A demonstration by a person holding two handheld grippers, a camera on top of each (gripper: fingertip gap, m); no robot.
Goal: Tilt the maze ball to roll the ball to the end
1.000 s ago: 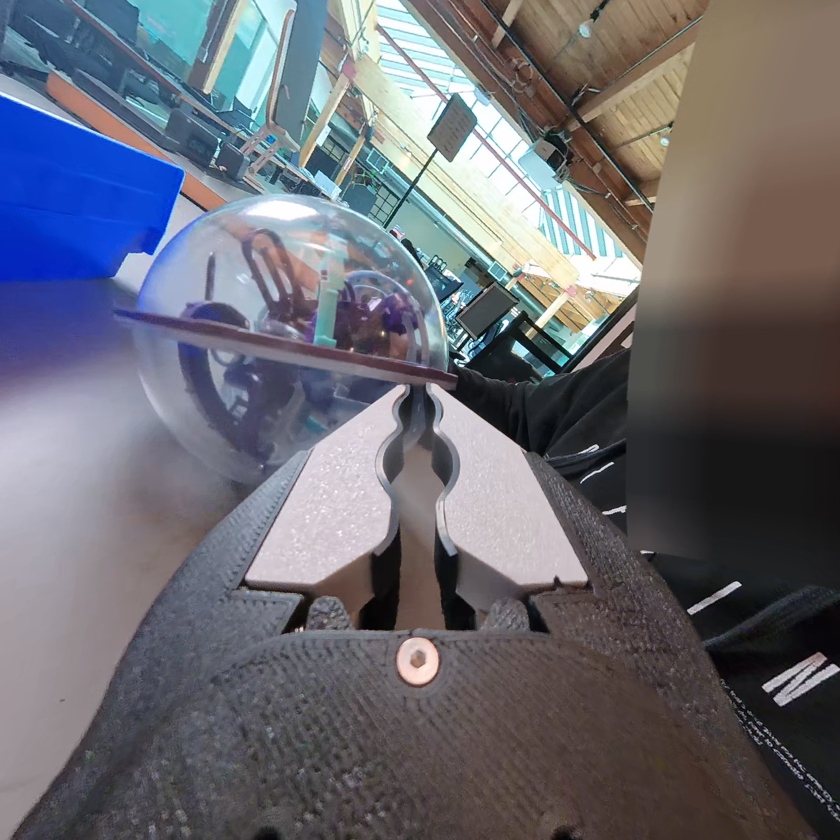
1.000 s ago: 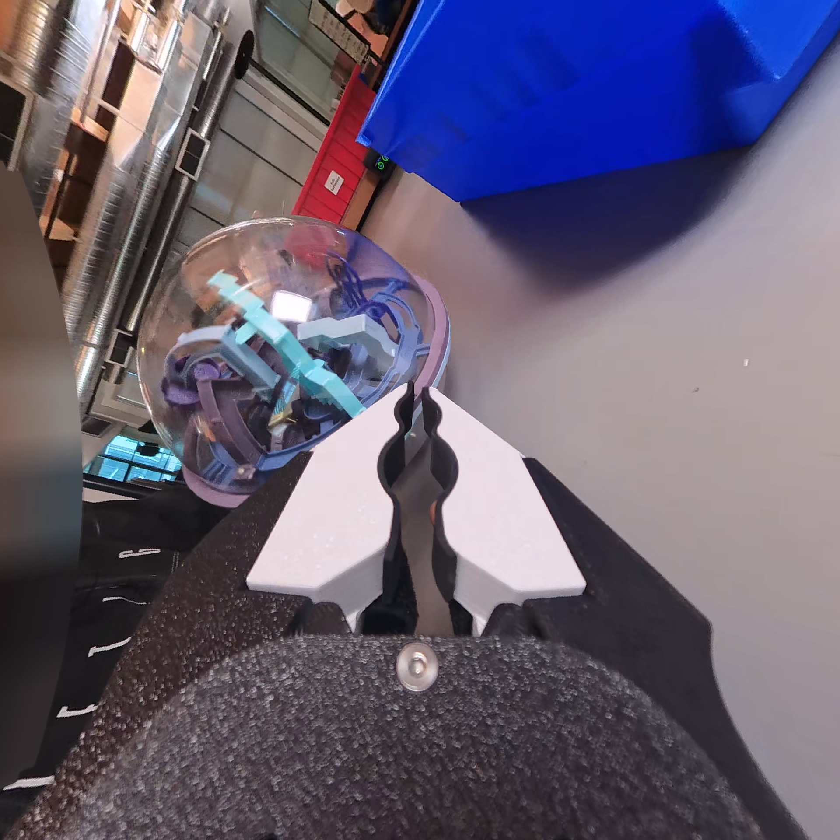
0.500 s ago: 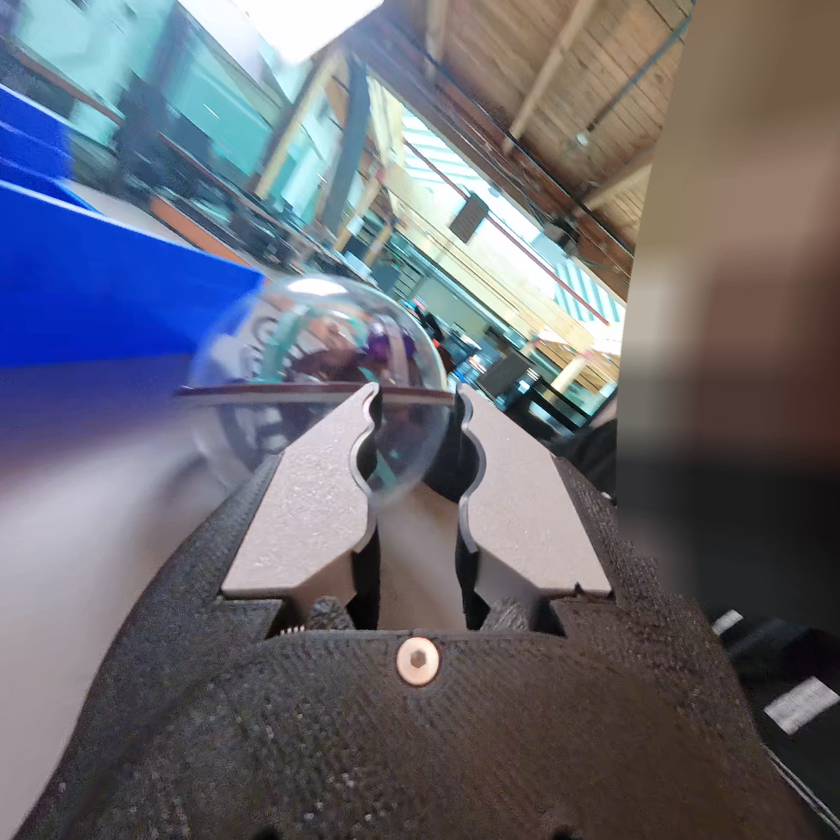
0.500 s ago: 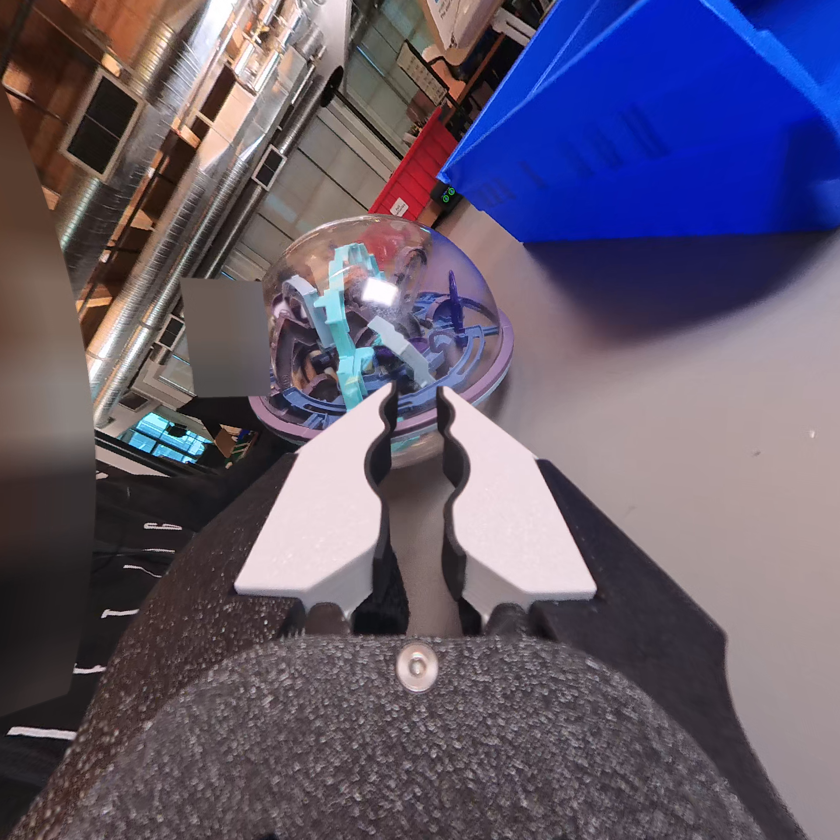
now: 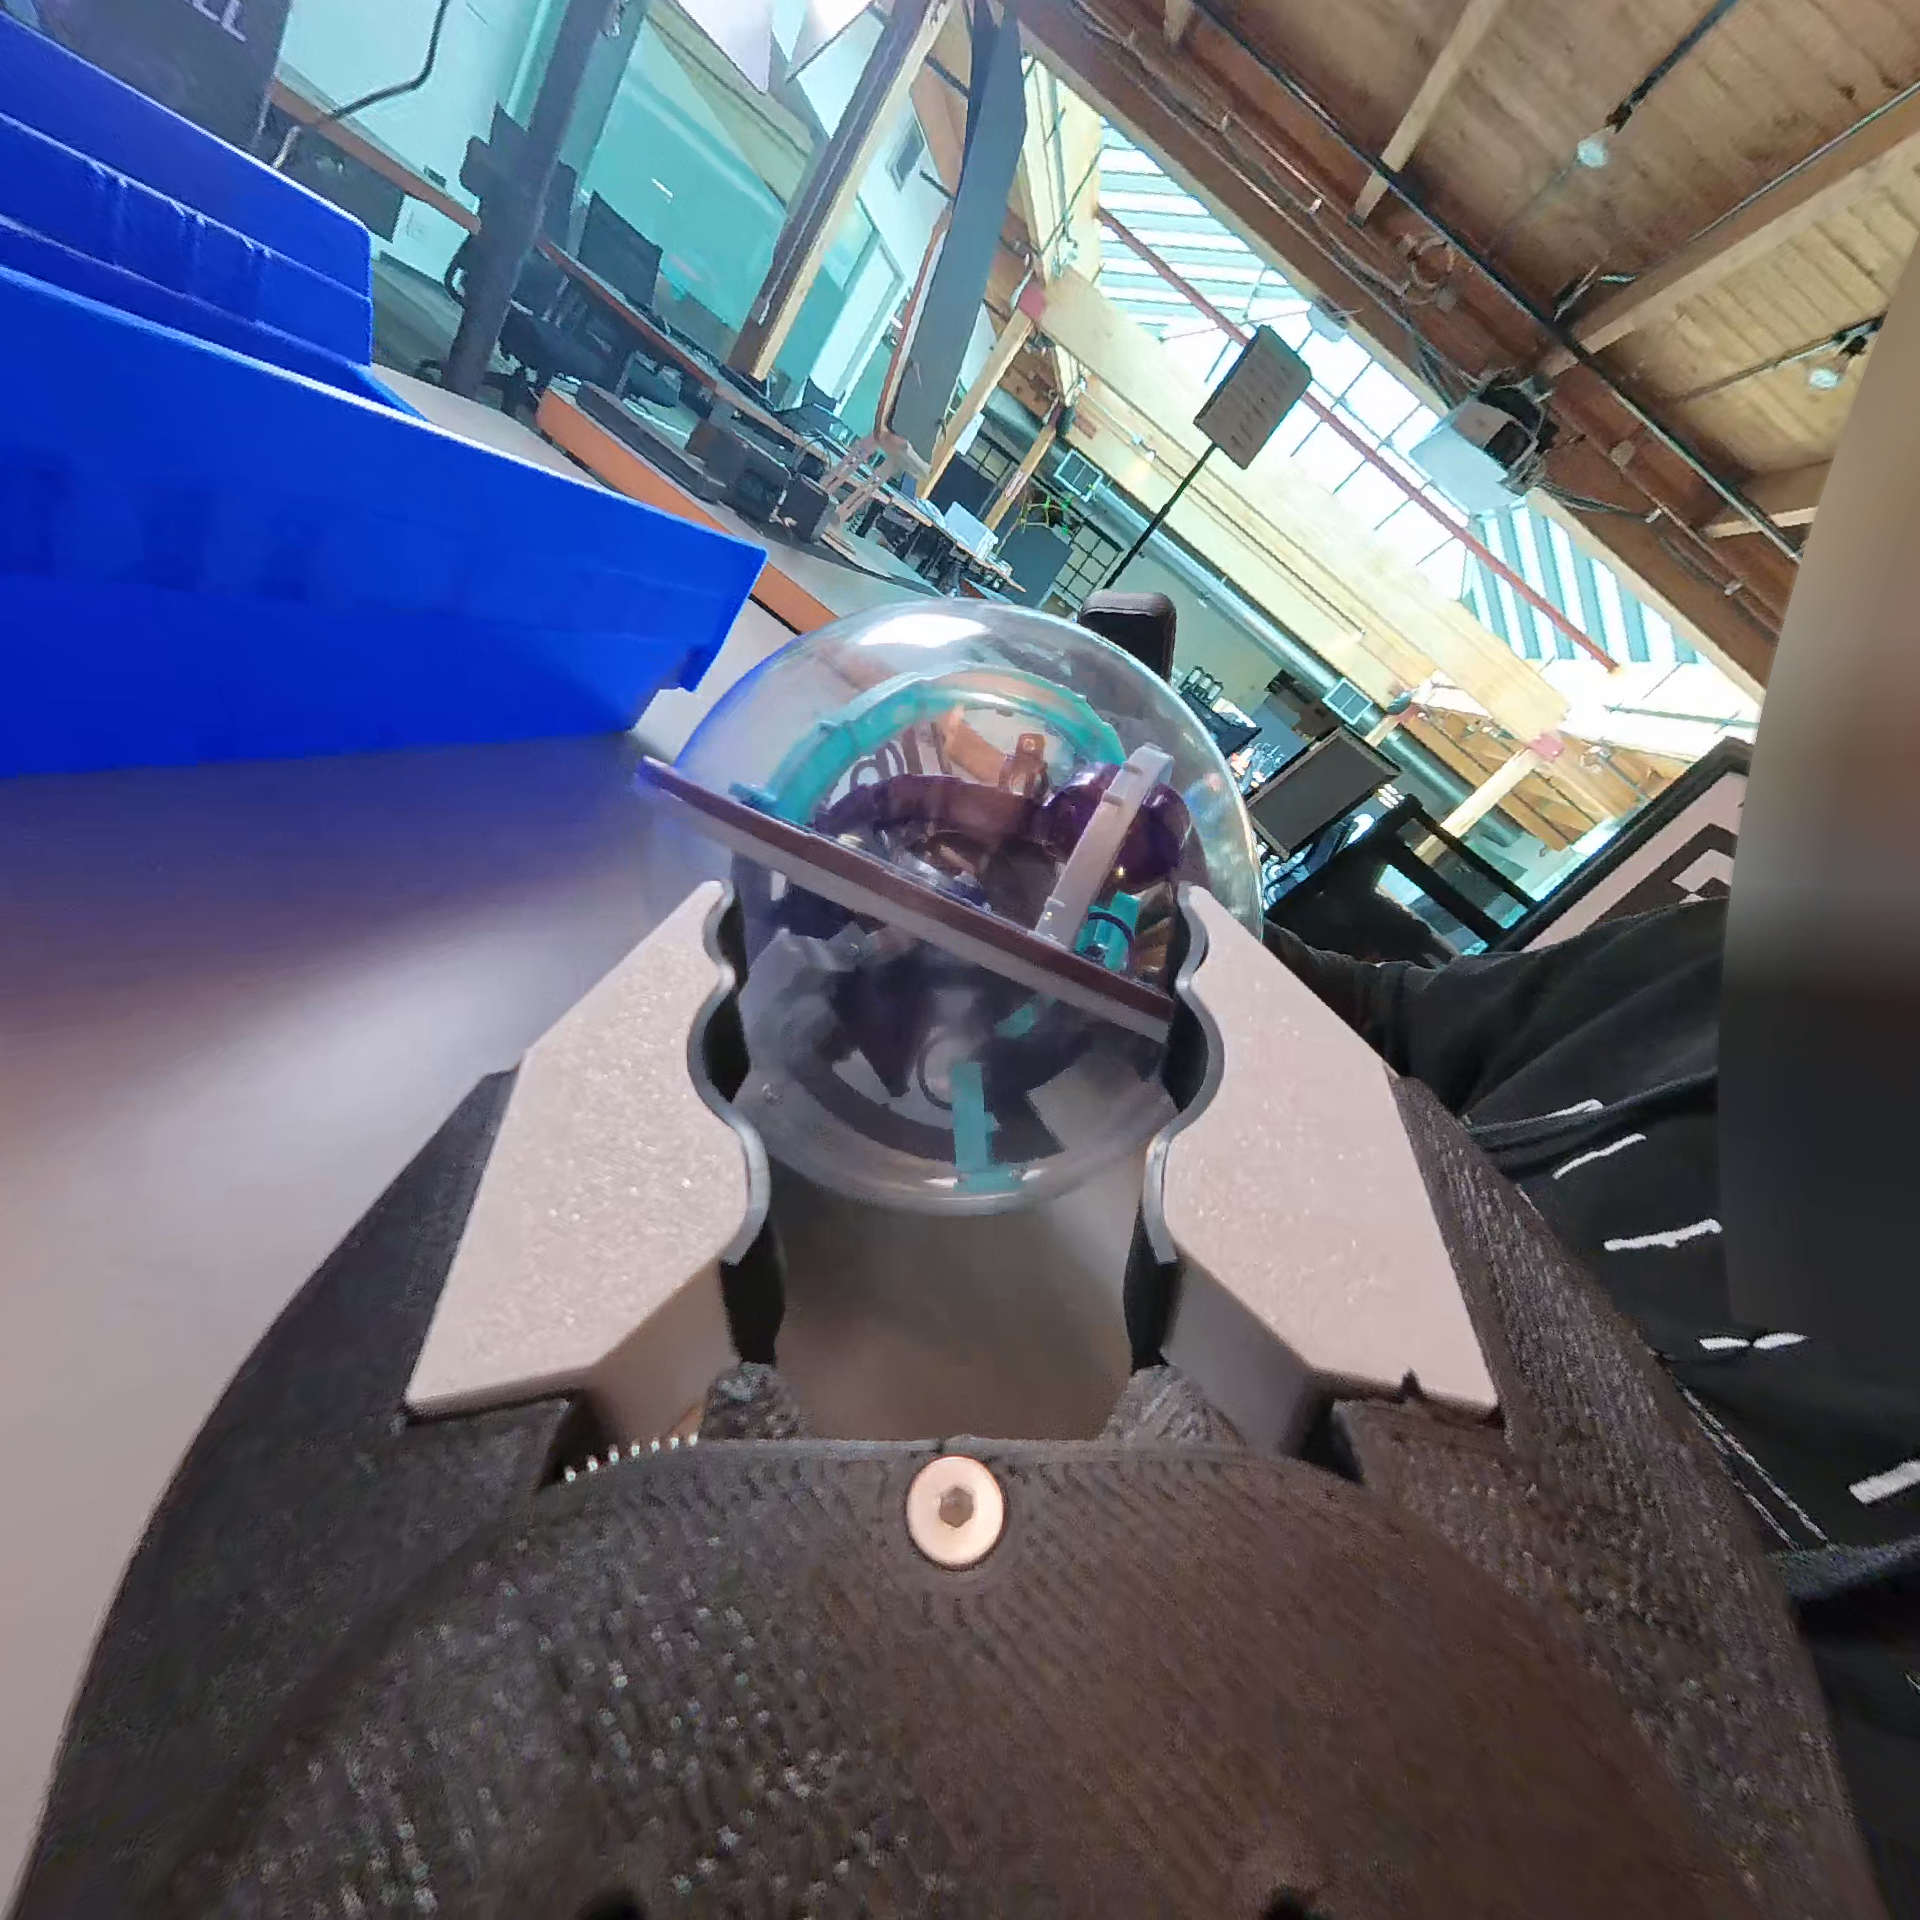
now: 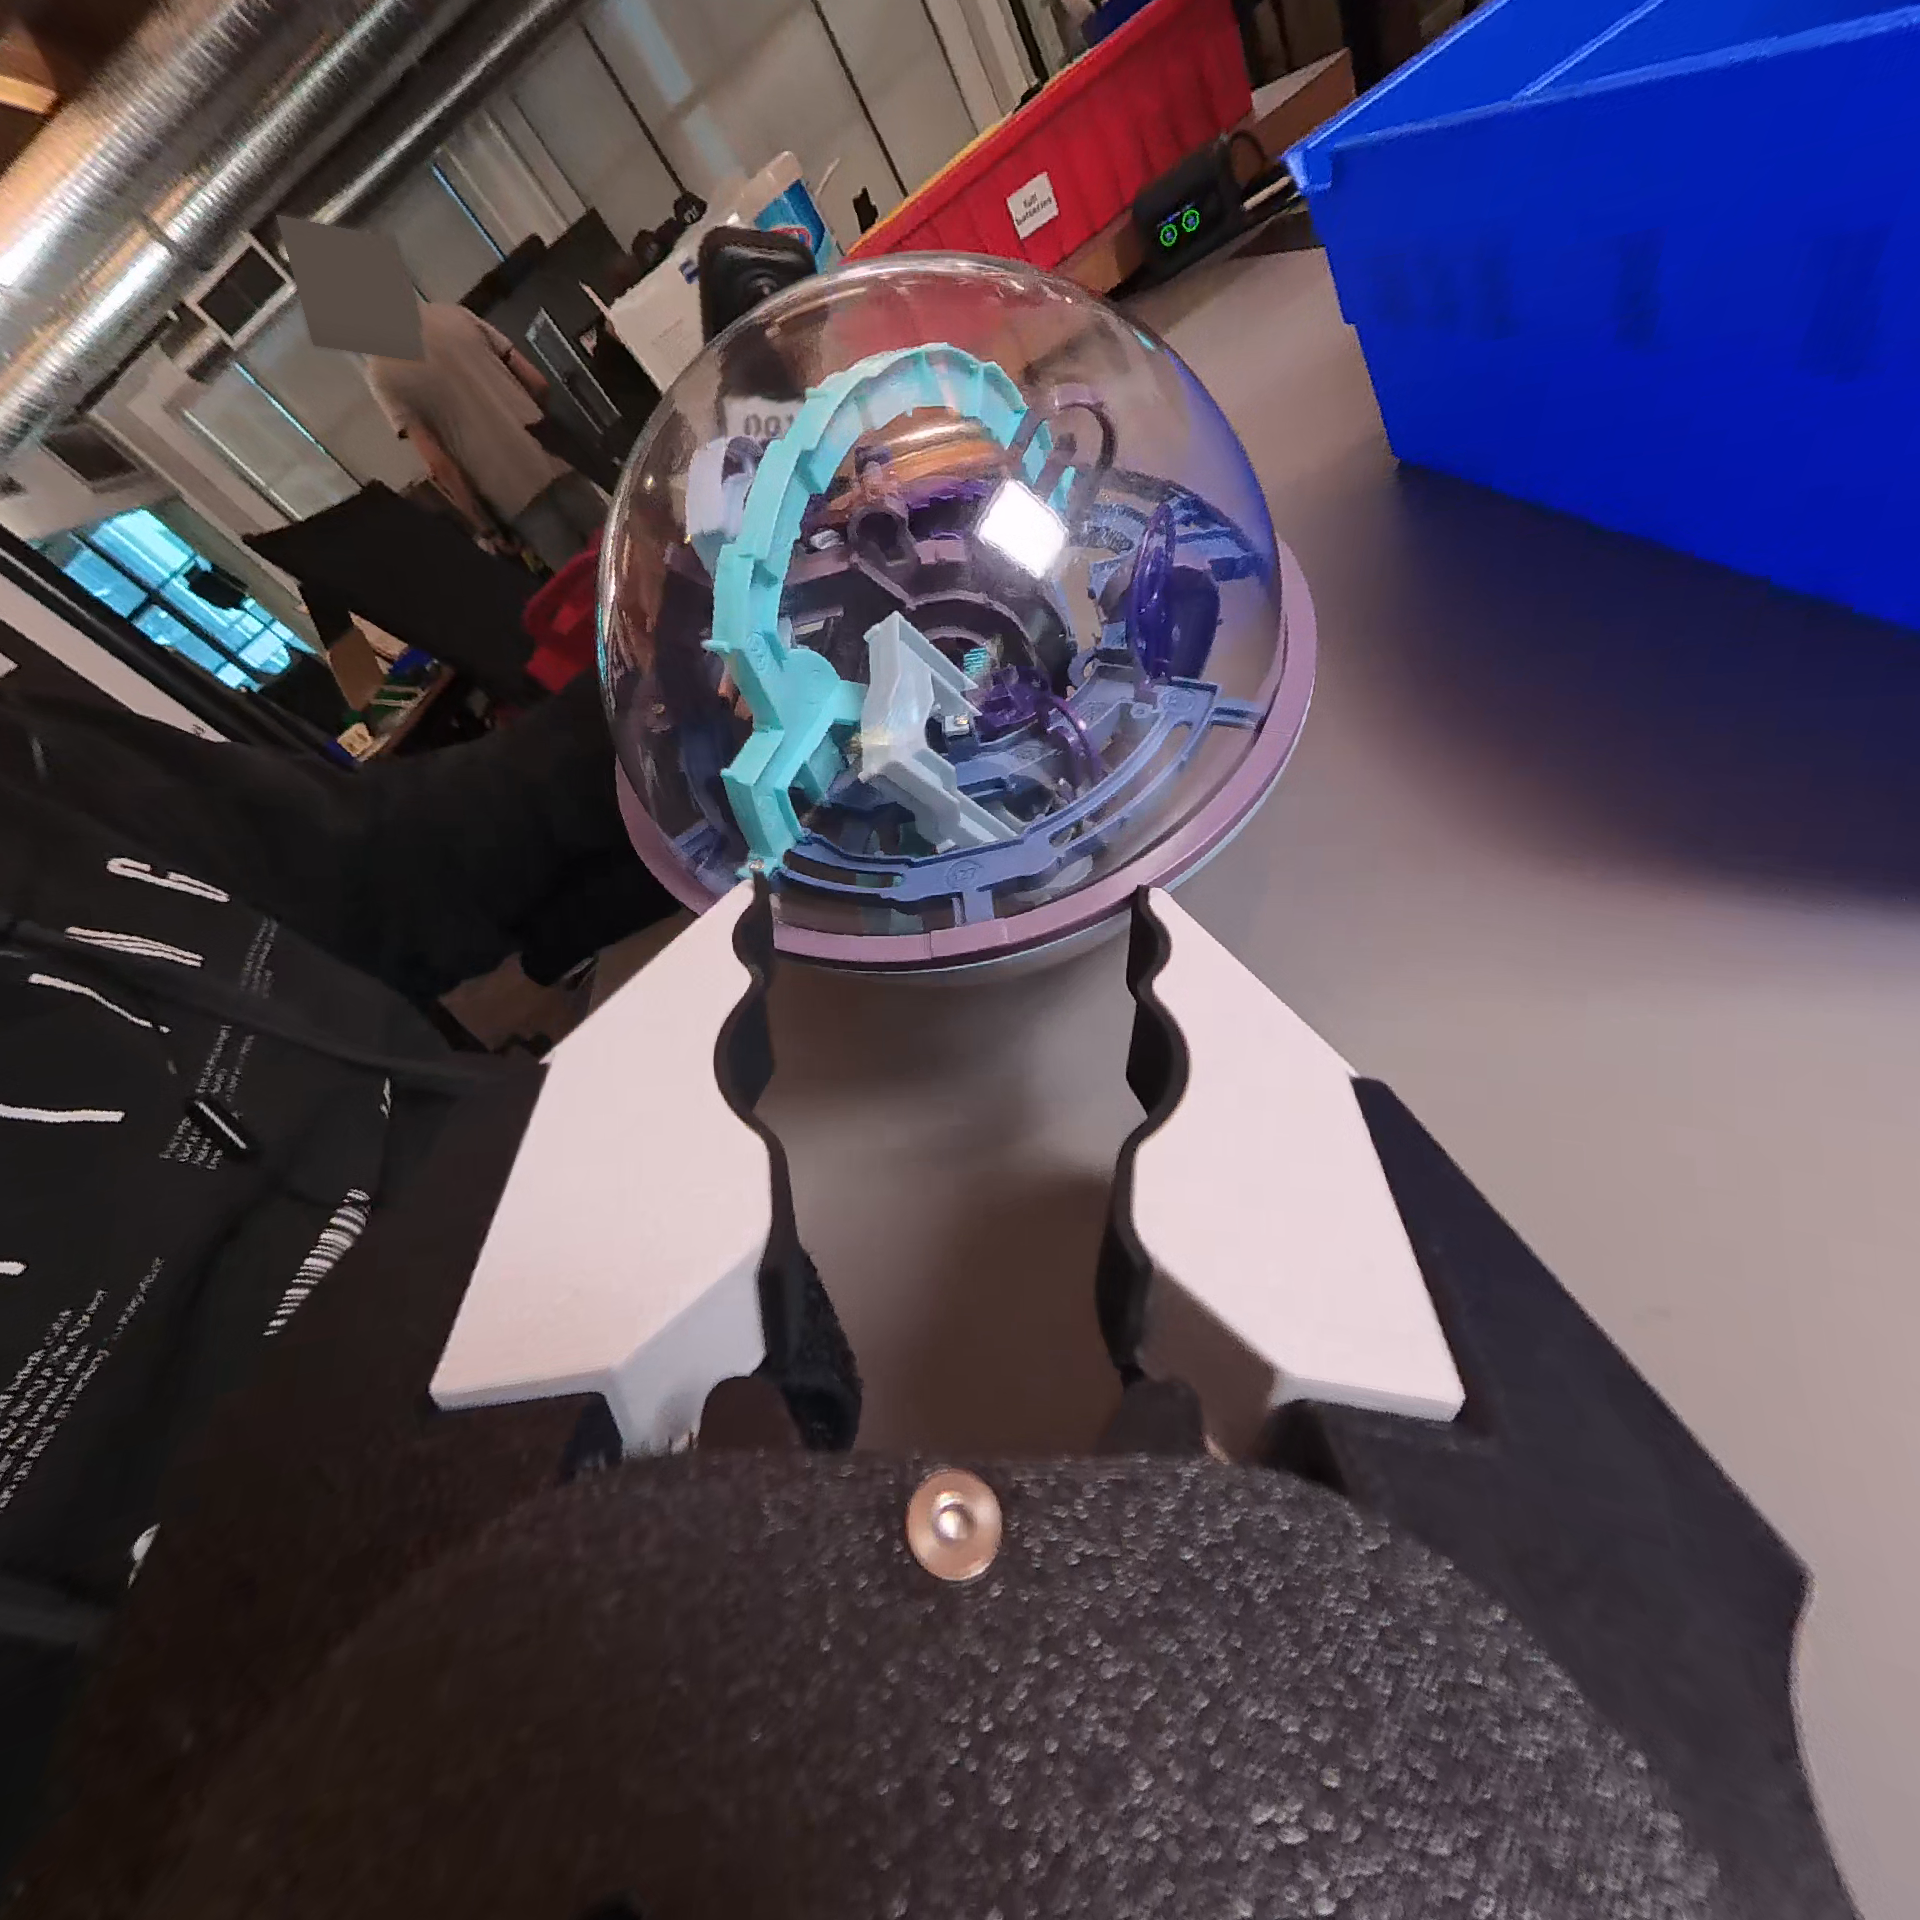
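A grey table (image 6: 1558,1039) stands in a workshop hall with timber rafters. From the left wrist view, a blue bin (image 5: 312,582) sits at ten o'clock. The maze ball (image 5: 966,914) rests on the table at twelve o'clock, its dark rim tilted. The left gripper (image 5: 956,935) is spread wide around its lower half; contact is unclear. The right gripper (image 6: 951,914), equally wide, stops just short, holding nothing. This looks like the grasping step: next, both should close gently before tilting.

Timber ceiling (image 5: 1558,135), skylights (image 5: 1174,218) — silver ducts (image 6: 156,177); desks, perhaps.
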